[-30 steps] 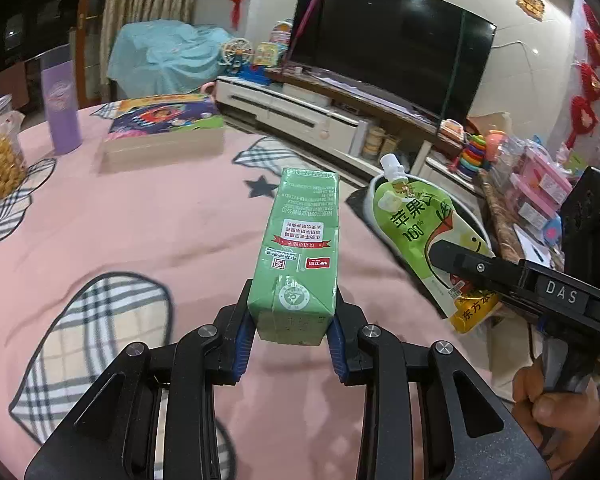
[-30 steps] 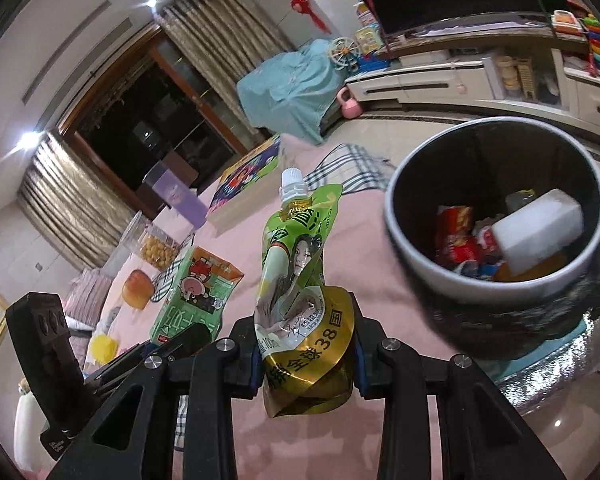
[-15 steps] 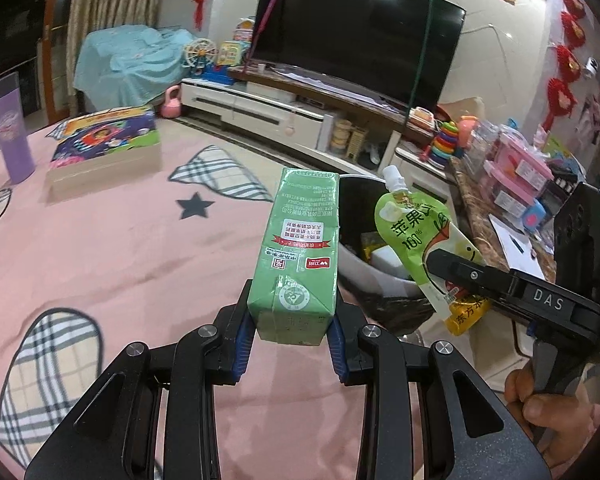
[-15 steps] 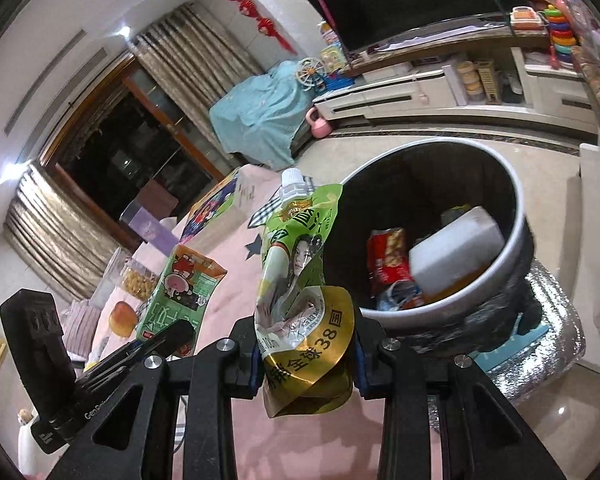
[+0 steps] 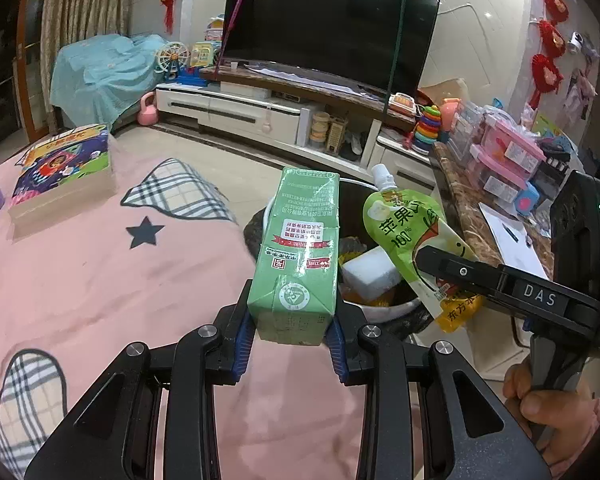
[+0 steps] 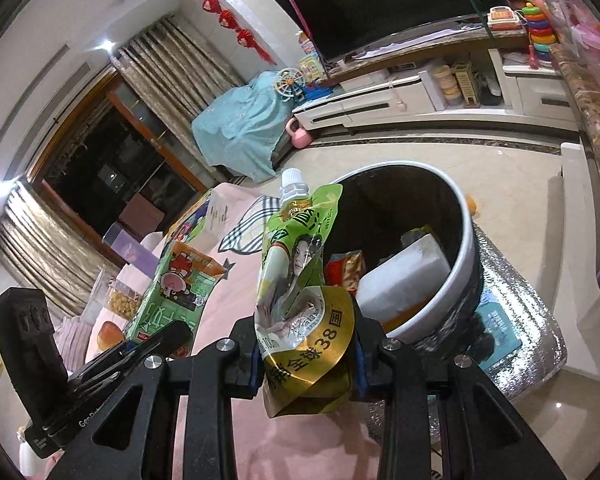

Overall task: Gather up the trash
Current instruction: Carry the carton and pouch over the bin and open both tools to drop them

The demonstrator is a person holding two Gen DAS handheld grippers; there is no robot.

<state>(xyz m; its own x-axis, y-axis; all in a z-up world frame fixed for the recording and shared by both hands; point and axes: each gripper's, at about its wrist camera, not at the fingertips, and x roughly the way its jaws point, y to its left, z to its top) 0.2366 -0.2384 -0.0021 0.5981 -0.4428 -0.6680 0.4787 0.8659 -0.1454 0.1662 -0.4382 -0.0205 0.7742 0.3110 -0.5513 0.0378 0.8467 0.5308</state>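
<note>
1. Green drink carton point(image 5: 296, 256): held upright by its lower end between the blue pads of the left gripper point(image 5: 292, 338). Jaws closed on it, one pad on each side; most of the carton stands above and beyond them. Back panel with printed text faces the left wrist camera.
2. Green juice pouch point(image 6: 304, 300) with white screw cap: clamped at its crumpled gold bottom in the right gripper point(image 6: 306, 364). Jaws closed on it; spout end points up and away from them.
3. From the left wrist view the pouch sits just right of the carton, apart from it, with one finger of the right gripper across its lower part. A hand point(image 5: 548, 404) grips that tool's handle at the lower right.
4. Trash bin point(image 6: 466, 248): round, pale rim, dark inside, on the floor just beyond the edge of the tabletop point(image 5: 100, 272). Both items show in front of its mouth; whether they are over the opening cannot be told.
5. Inside the bin: a white block point(image 6: 404, 276), red wrappers, something orange.
6. Tabletop: pink cloth with plaid patches and a dark star. A picture-book box point(image 5: 60, 172) lies at its far left.
7. Beyond: a dark television point(image 5: 328, 24) on a white low cabinet.
</note>
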